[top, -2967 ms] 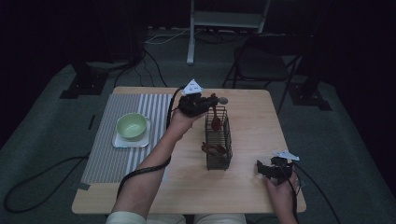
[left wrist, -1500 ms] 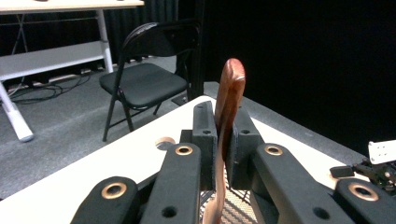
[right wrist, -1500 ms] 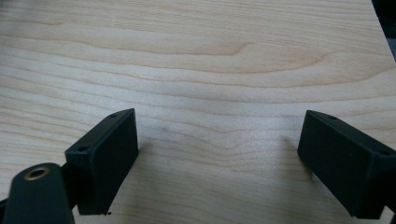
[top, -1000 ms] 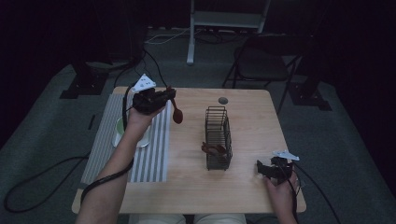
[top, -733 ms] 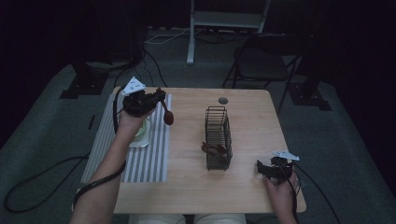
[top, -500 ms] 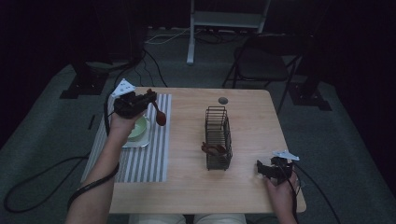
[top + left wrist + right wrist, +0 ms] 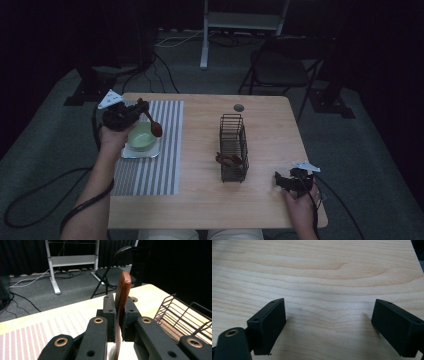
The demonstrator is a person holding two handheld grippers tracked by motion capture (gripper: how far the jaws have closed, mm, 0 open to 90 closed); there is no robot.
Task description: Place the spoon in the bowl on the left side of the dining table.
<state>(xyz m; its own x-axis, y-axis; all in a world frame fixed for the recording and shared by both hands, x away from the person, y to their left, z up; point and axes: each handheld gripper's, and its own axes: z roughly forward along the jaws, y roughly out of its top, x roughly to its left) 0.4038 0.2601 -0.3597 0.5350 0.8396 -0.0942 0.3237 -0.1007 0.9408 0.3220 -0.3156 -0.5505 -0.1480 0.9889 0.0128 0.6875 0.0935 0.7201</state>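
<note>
While the left gripper (image 7: 134, 111) clamps the wooden spoon (image 7: 152, 125) by its handle, jaws shut tight on it, the bowl end should be lowered gently into the green bowl (image 7: 140, 137); the spoon head hangs at the gripper's four o'clock, over the bowl's rim; the right gripper (image 7: 328, 325) rests wide open, empty, on the table (image 7: 280, 130).

The left gripper (image 7: 119, 315) rises from 6 o'clock, its 2 black jaws clamped on a brown wooden spoon (image 7: 123, 293) that stands nearly upright at center. A black wire rack (image 7: 186, 315) sits at 3 o'clock on the light wooden table (image 7: 75, 308). A striped placemat (image 7: 37, 333) lies at 8 o'clock. A folding chair (image 7: 115, 273) stands at 12 o'clock.
</note>
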